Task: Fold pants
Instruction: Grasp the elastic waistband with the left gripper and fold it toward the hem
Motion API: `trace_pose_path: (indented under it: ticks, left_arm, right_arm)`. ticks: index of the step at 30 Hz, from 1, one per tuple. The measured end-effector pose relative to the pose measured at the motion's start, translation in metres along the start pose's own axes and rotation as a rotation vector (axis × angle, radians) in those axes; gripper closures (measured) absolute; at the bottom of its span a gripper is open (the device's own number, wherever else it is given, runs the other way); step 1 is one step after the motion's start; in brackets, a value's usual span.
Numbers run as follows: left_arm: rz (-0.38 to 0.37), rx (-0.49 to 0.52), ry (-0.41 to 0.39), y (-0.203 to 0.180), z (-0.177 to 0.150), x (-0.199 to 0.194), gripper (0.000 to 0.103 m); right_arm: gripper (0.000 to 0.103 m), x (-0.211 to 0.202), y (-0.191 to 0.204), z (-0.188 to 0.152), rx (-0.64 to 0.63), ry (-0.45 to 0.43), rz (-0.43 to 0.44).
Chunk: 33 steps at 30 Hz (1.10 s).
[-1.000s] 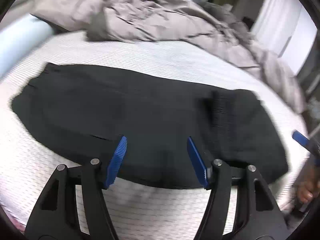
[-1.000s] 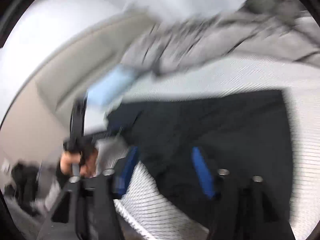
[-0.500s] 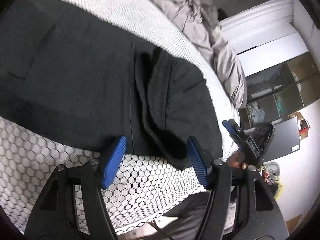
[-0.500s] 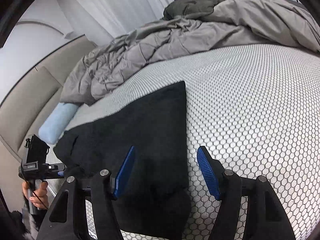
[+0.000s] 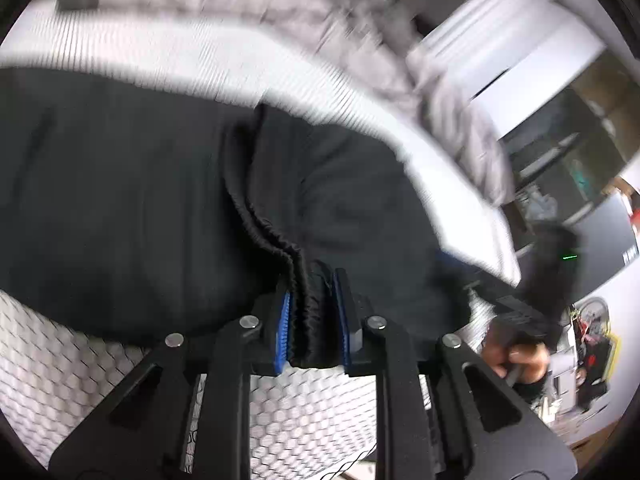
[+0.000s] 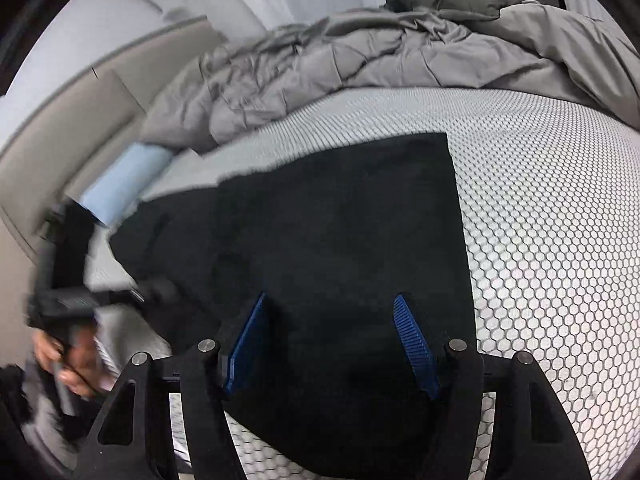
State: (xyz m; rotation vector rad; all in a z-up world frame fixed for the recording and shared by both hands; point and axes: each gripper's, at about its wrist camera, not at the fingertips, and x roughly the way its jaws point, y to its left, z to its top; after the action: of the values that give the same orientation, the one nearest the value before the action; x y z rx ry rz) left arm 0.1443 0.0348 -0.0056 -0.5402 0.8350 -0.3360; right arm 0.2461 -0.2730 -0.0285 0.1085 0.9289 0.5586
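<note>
Black pants lie flat on the white honeycomb bed cover. Their gathered elastic waistband runs down into my left gripper. Its jaws are closing, and the blue pads press on the bunched waistband edge. In the right wrist view the pants fill the middle. My right gripper stands open low over their near edge, with black cloth under and between its fingers but not pinched. A hand holds the blurred left gripper at the pants' left end.
A crumpled grey duvet is piled along the far side of the bed. A light blue roll lies against the beige headboard. Bare bed cover stretches to the right of the pants. Room furniture shows beyond the bed's edge.
My left gripper has pushed in to the waistband and closed its jaws on it. My right gripper has sunk closer to the pants' near edge and stays open.
</note>
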Motion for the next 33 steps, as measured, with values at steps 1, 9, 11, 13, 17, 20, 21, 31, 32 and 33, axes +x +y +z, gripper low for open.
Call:
trace_pose_path:
  ticks: [1,9,11,13,17,20,21,31,32,33]
  left_arm:
    - [-0.005,0.027,-0.033,-0.005,0.003,-0.009,0.087]
    - [0.354,0.075,0.086,0.018,0.011,0.028,0.07]
    - [0.29,0.088,0.109,0.013,0.018,0.016,0.059]
    - [0.232,0.073,0.056,0.008,0.03,0.008,0.047]
    - [0.167,0.042,-0.02,-0.008,0.076,0.025,0.028]
    - [0.115,-0.008,0.11,-0.008,0.106,0.075,0.028]
    - [0.112,-0.003,0.139,-0.007,0.11,0.088,0.028]
    - [0.086,-0.05,0.032,0.004,0.135,0.112,0.091]
    - [0.12,-0.039,0.01,0.005,0.137,0.109,0.088]
    - [0.184,-0.023,0.021,0.007,0.138,0.114,0.084]
  right_arm:
    - [0.037,0.003,-0.001,-0.001,0.0,0.01,-0.018]
    - [0.037,0.009,-0.011,-0.006,0.02,0.03,-0.032]
    - [0.037,0.004,-0.012,-0.007,0.023,0.024,-0.031]
    - [0.037,-0.001,-0.015,-0.008,0.038,0.015,-0.02]
    - [0.036,-0.009,-0.021,-0.004,0.066,0.0,-0.007]
    - [0.036,-0.011,-0.025,-0.002,0.098,-0.007,0.027]
    - [0.036,-0.011,-0.025,-0.002,0.105,-0.006,0.03]
    - [0.036,-0.016,-0.035,-0.008,0.128,-0.006,0.03]
    - [0.036,-0.018,-0.037,-0.008,0.131,-0.009,0.028]
    - [0.036,-0.019,-0.039,-0.009,0.135,-0.011,0.022]
